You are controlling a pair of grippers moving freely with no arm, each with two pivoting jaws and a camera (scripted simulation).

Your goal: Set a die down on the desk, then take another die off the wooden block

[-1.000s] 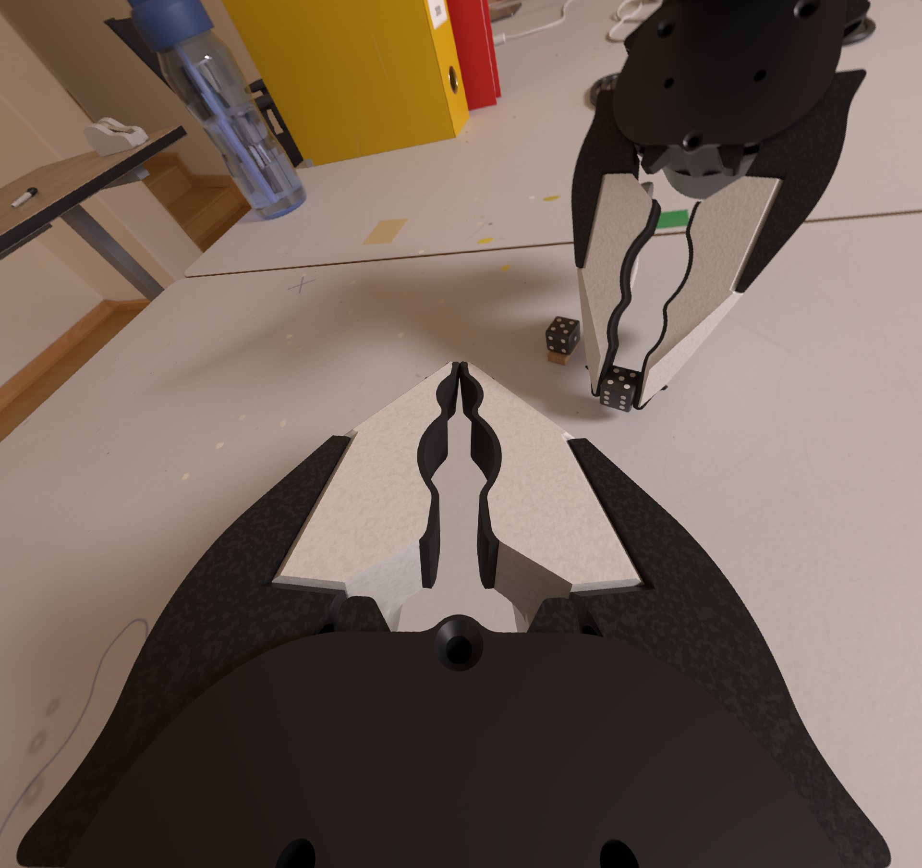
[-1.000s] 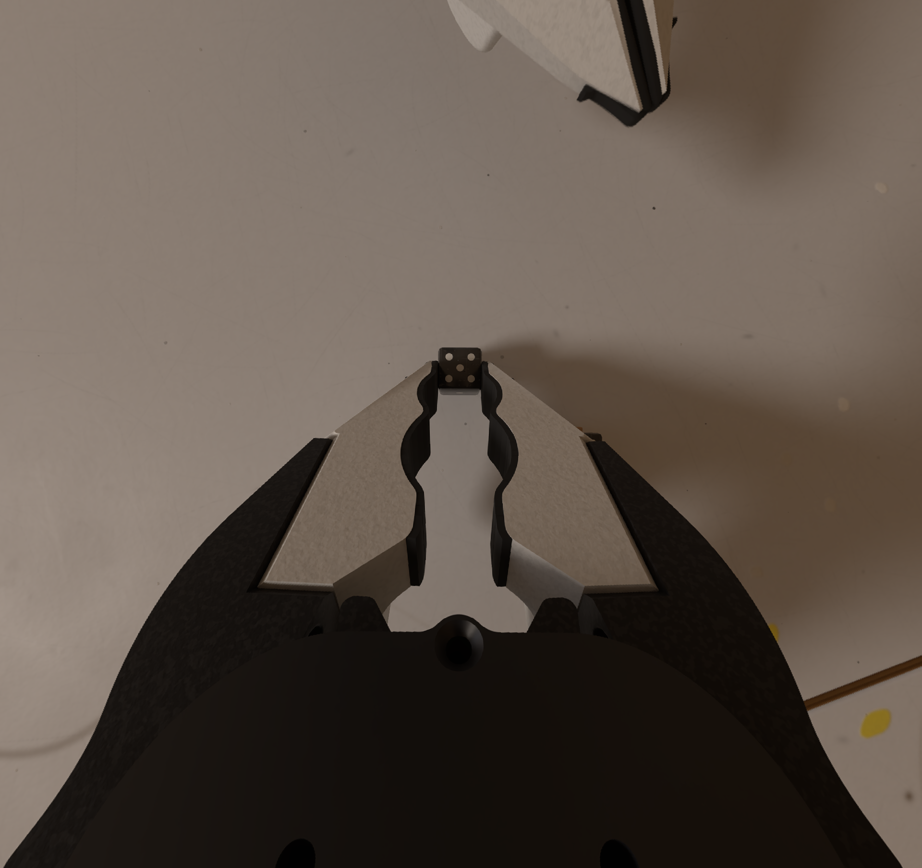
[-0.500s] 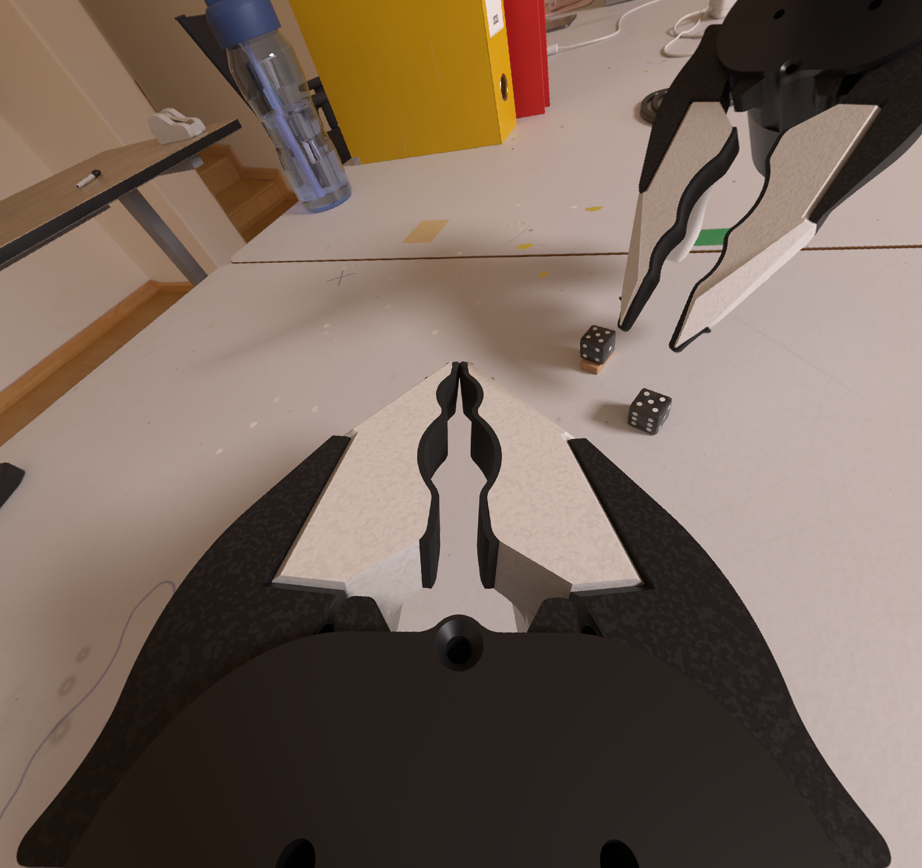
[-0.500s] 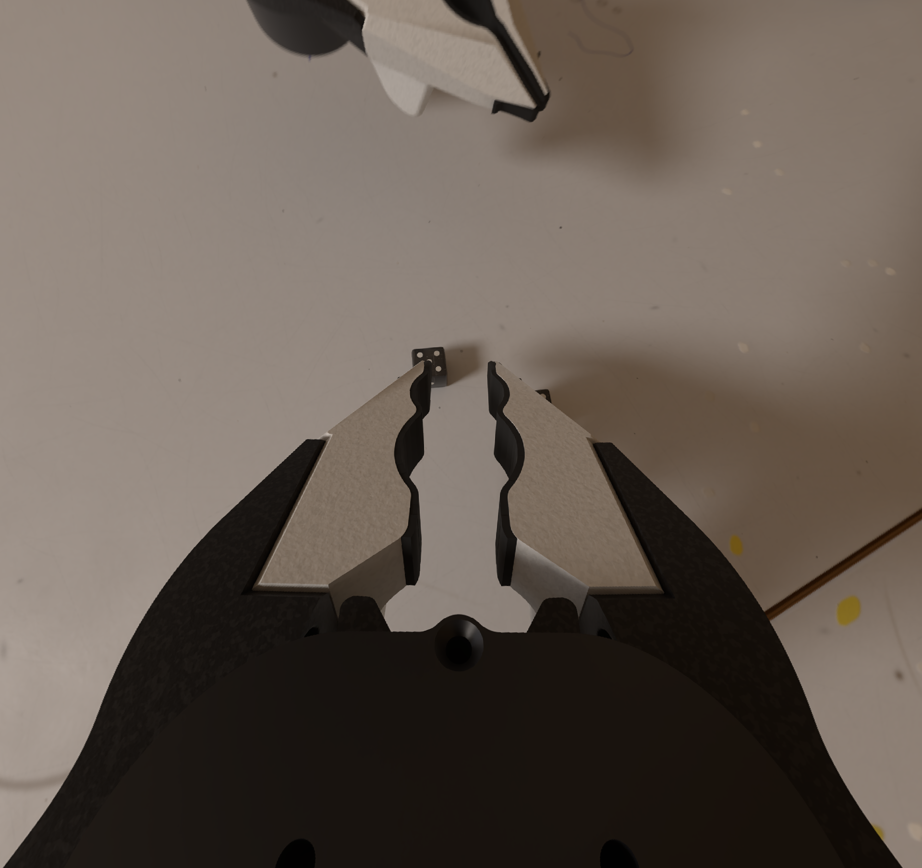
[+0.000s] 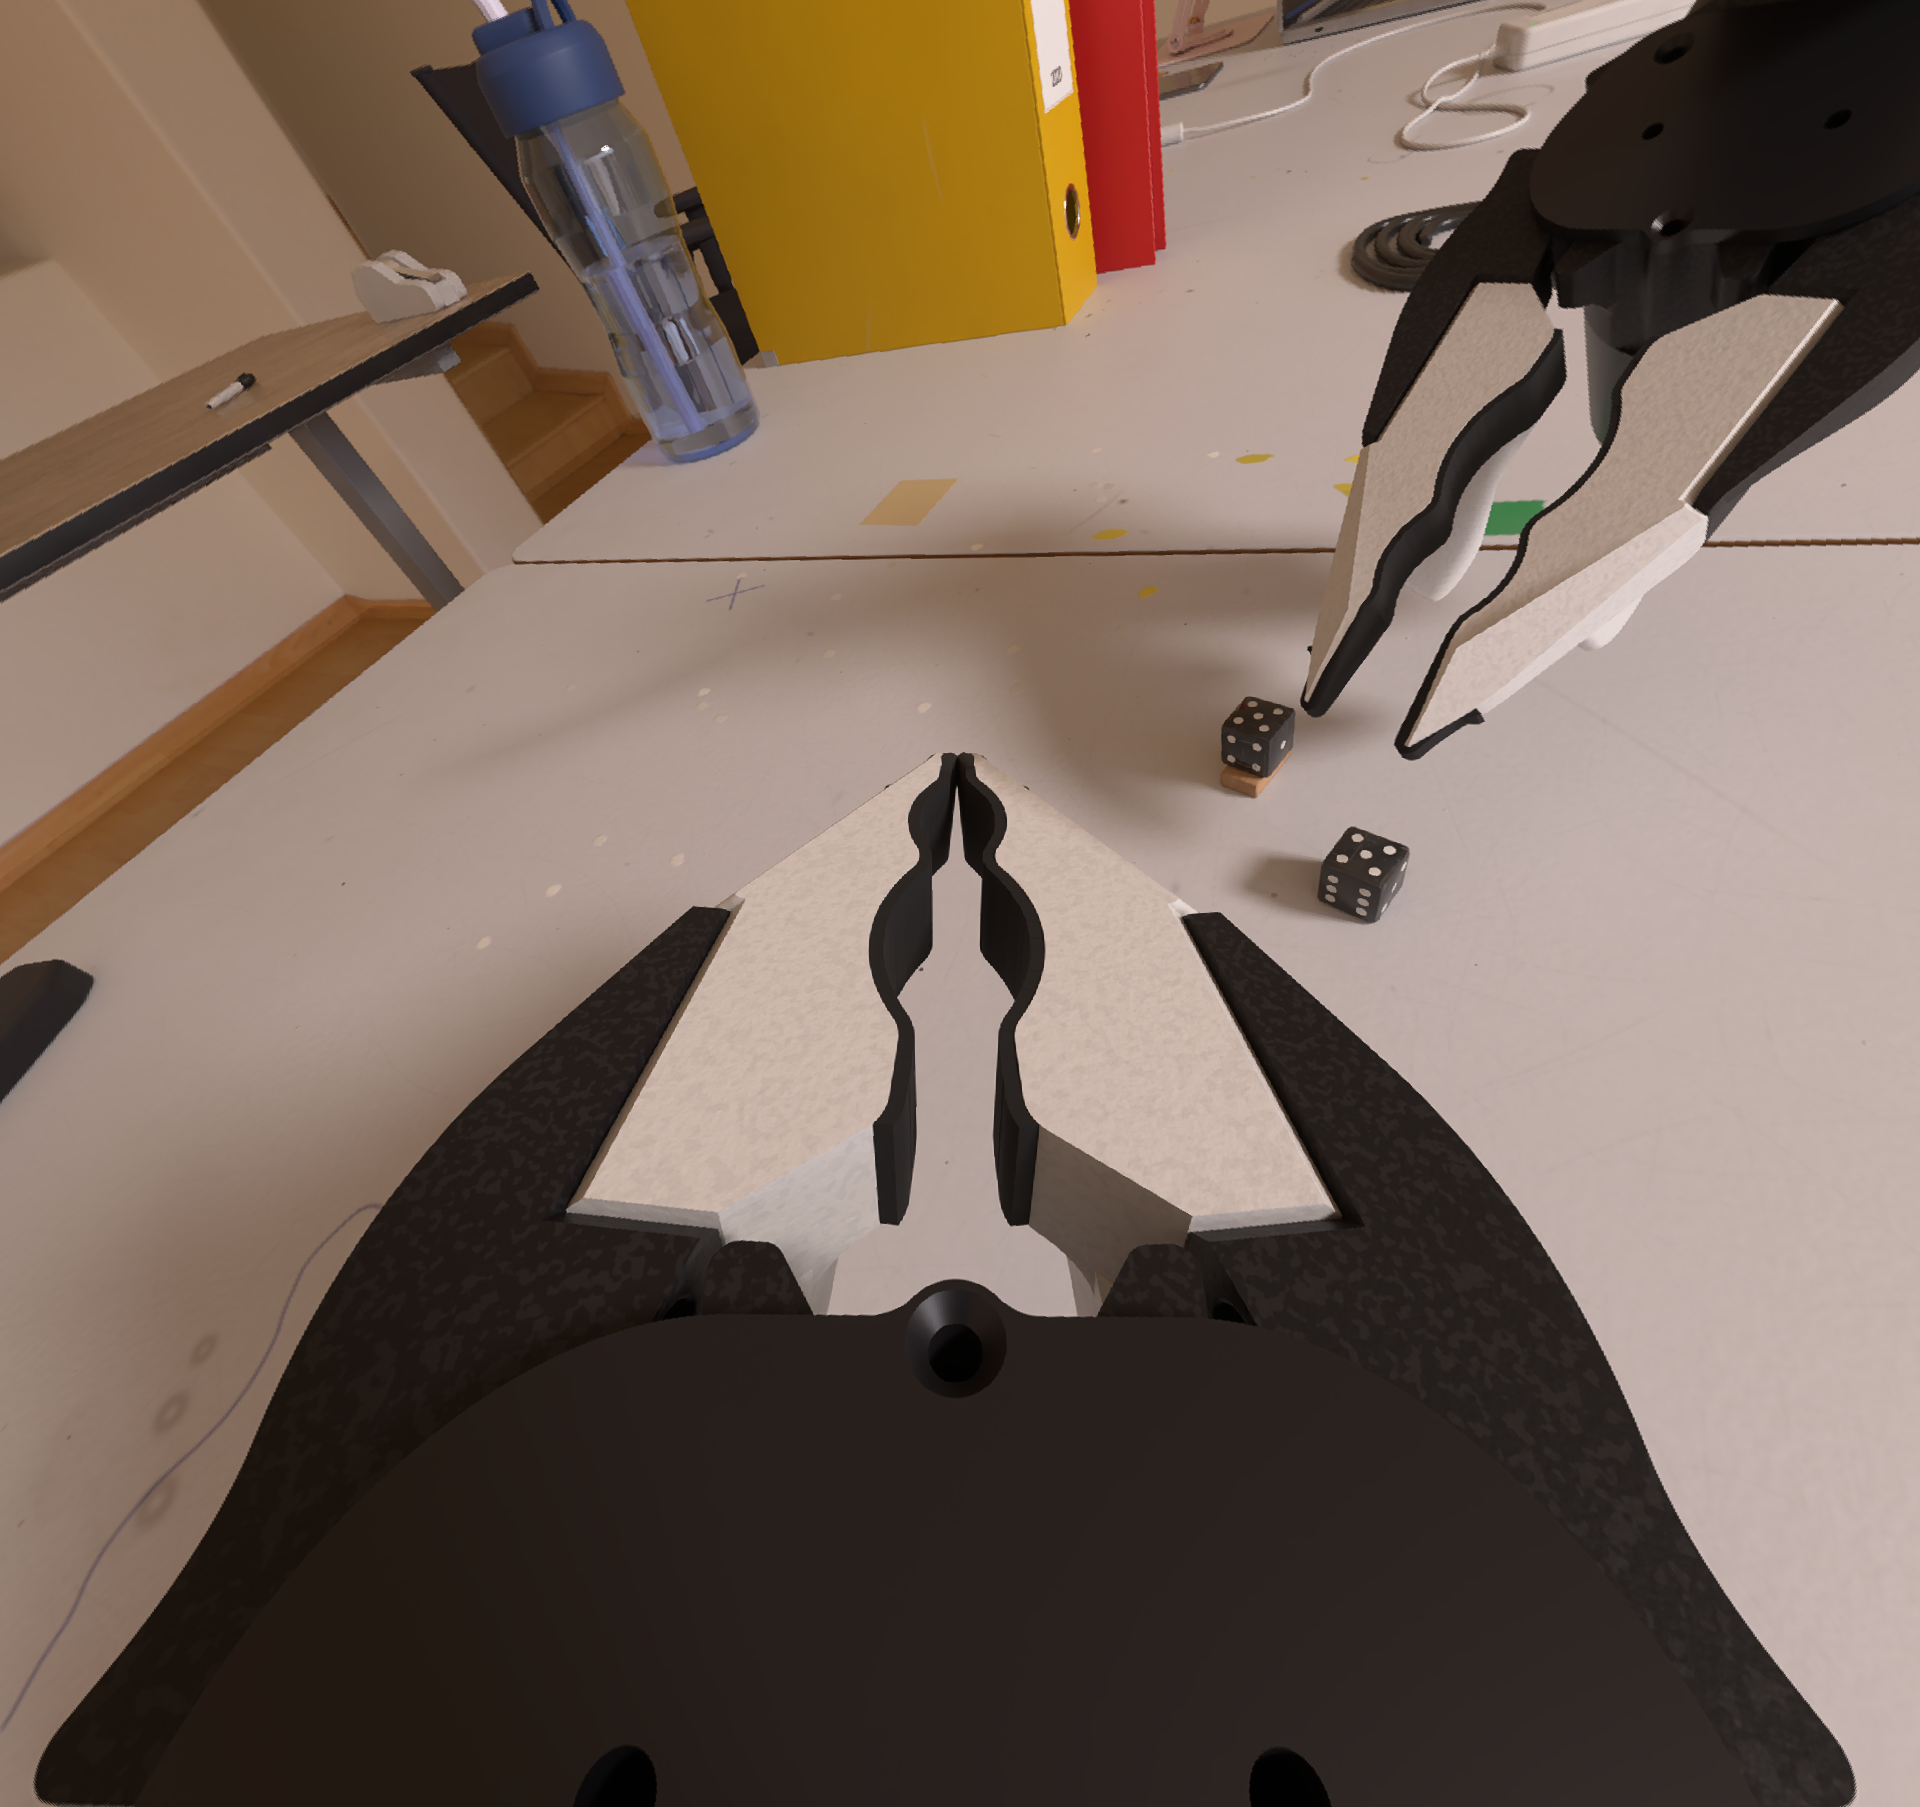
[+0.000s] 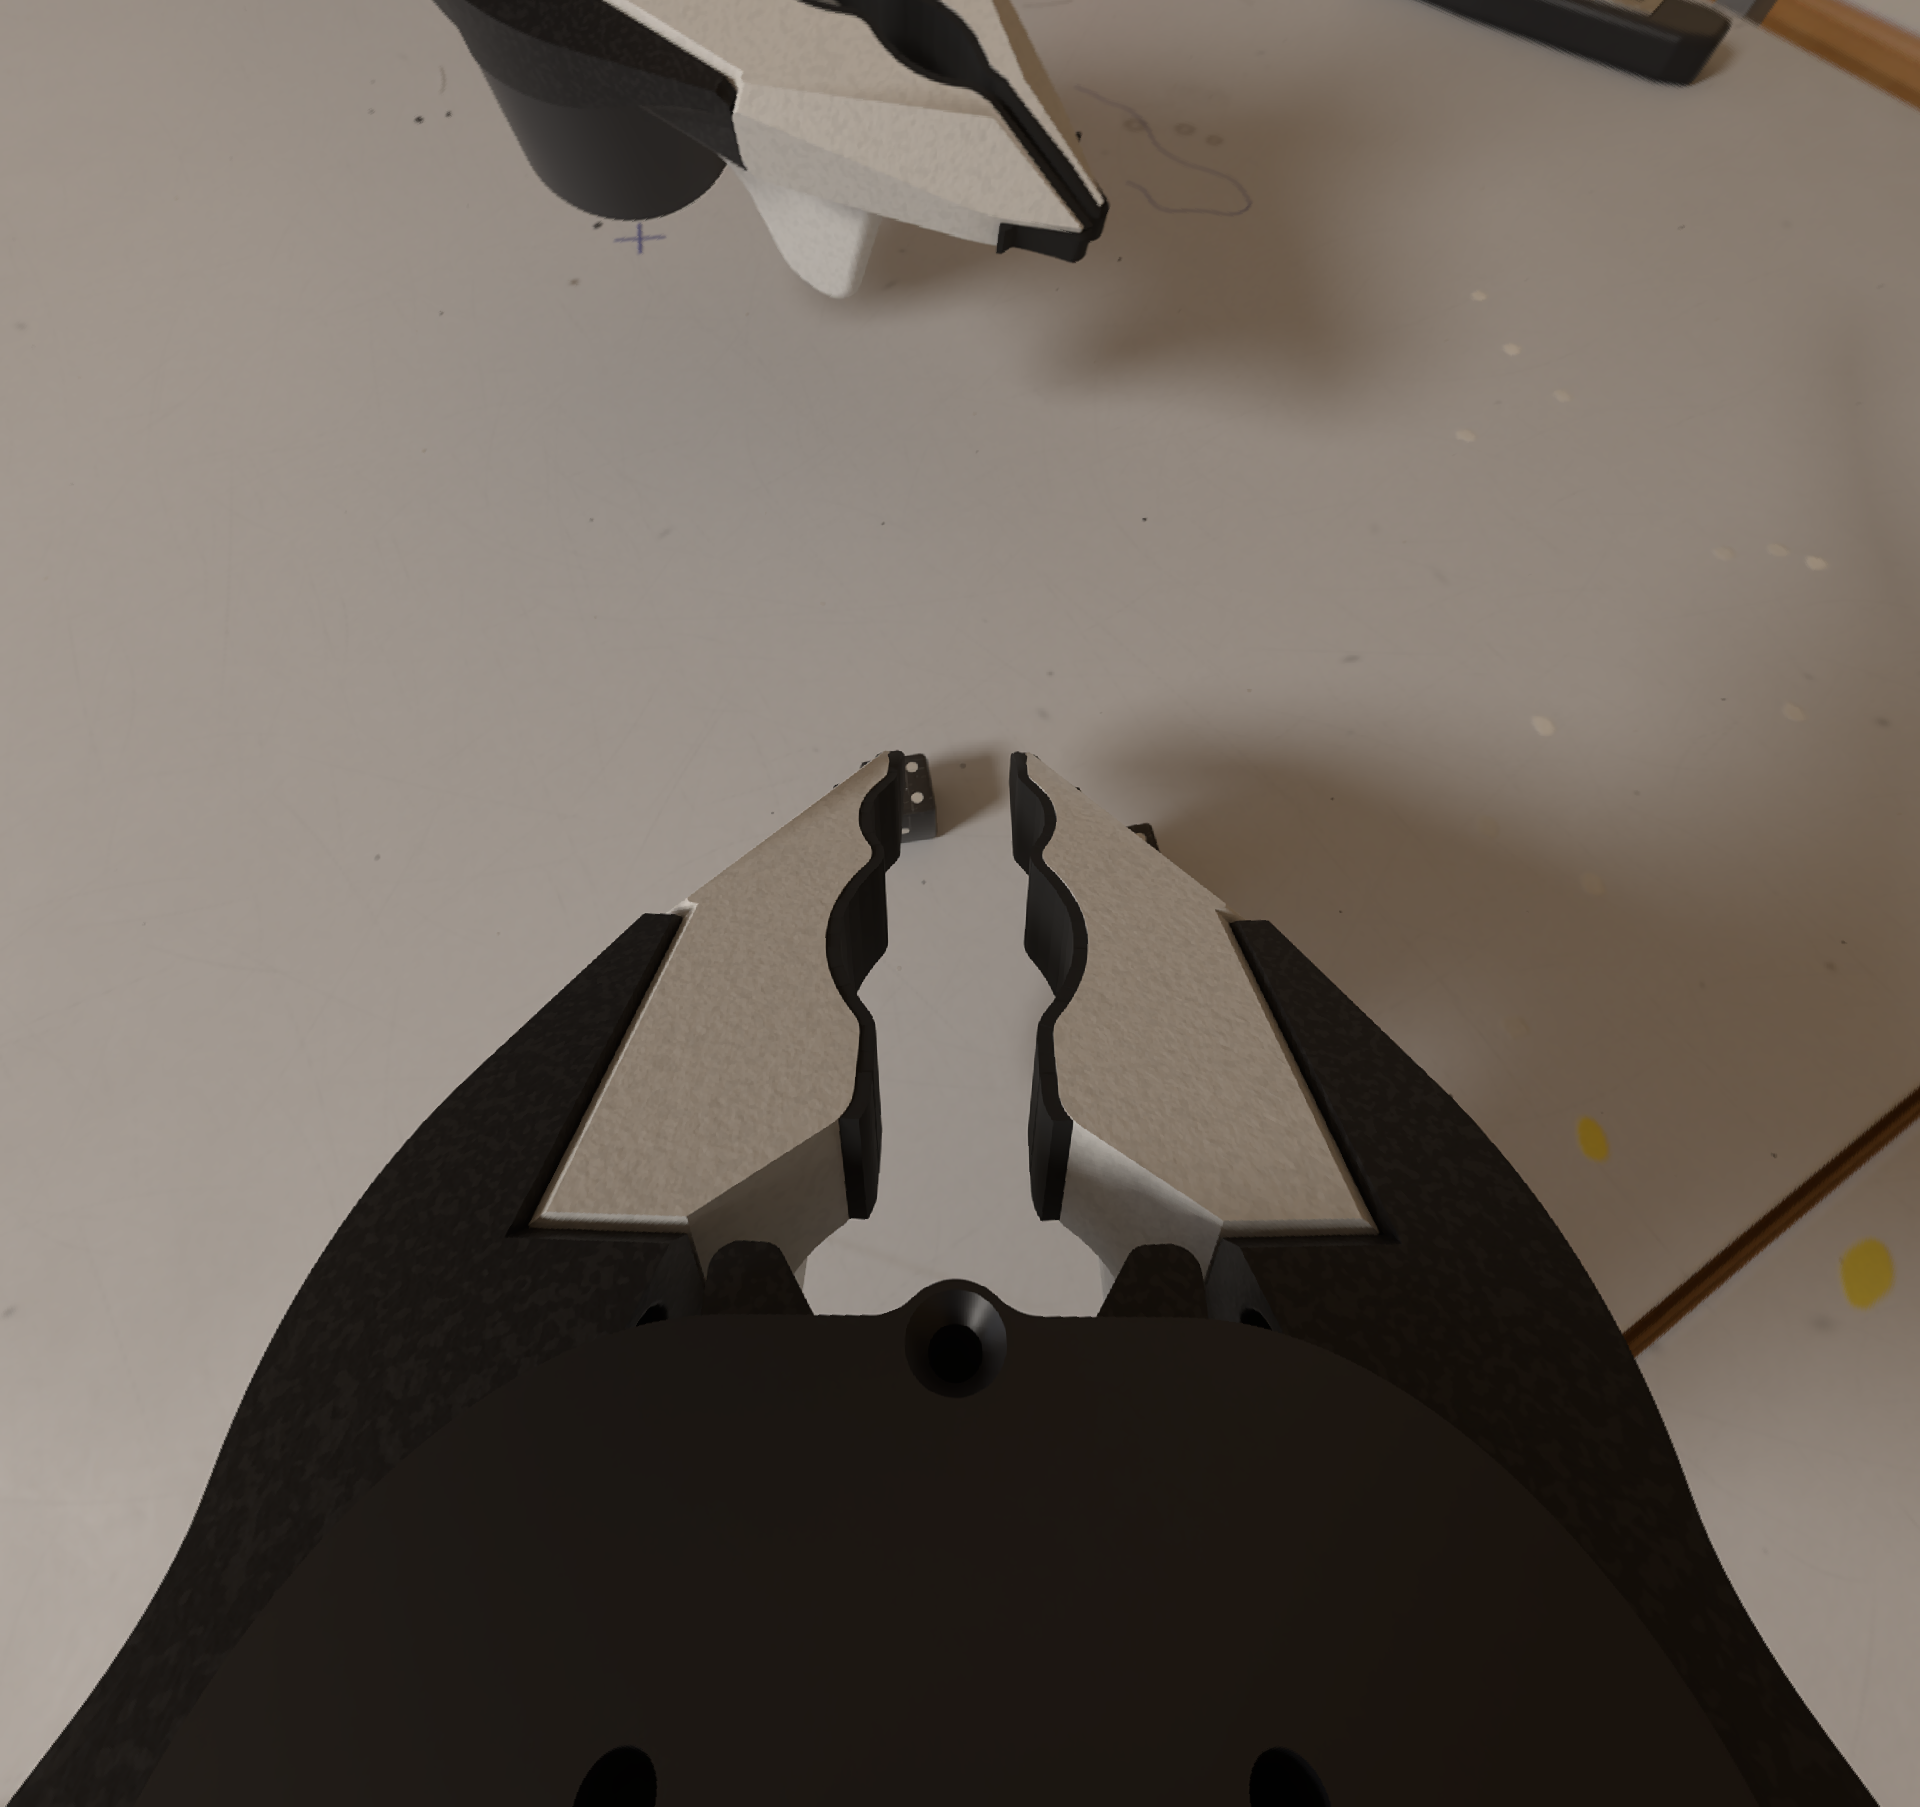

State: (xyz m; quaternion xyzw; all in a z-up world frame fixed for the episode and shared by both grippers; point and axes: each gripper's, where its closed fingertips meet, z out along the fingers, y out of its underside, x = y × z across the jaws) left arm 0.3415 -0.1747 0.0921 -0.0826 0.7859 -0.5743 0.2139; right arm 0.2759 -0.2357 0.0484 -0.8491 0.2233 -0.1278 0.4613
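A black die with white pips (image 5: 1257,734) sits on a small wooden block (image 5: 1252,783). A second black die (image 5: 1363,874) lies free on the white desk (image 5: 1558,1030), nearer my left gripper. My right gripper (image 5: 1371,729) is open and empty, its tips just right of the die on the block and close above the desk. In the right wrist view my right gripper (image 6: 956,765) has its jaws apart, and a die (image 6: 920,799) shows partly behind its left finger. My left gripper (image 5: 956,760) is shut and empty, to the dice's left; it also shows in the right wrist view (image 6: 1091,219).
A yellow binder (image 5: 883,116), a red binder (image 5: 1117,74) and a water bottle (image 5: 623,240) stand at the back. A coiled cable (image 5: 1413,245) lies behind the right gripper. A utility knife (image 6: 1538,1) lies near the desk edge. A seam (image 5: 935,554) crosses the desk.
My right gripper opened and let go of the die, which now lies on the desk. It rose and moved back beside the die on the block. My left gripper stayed shut.
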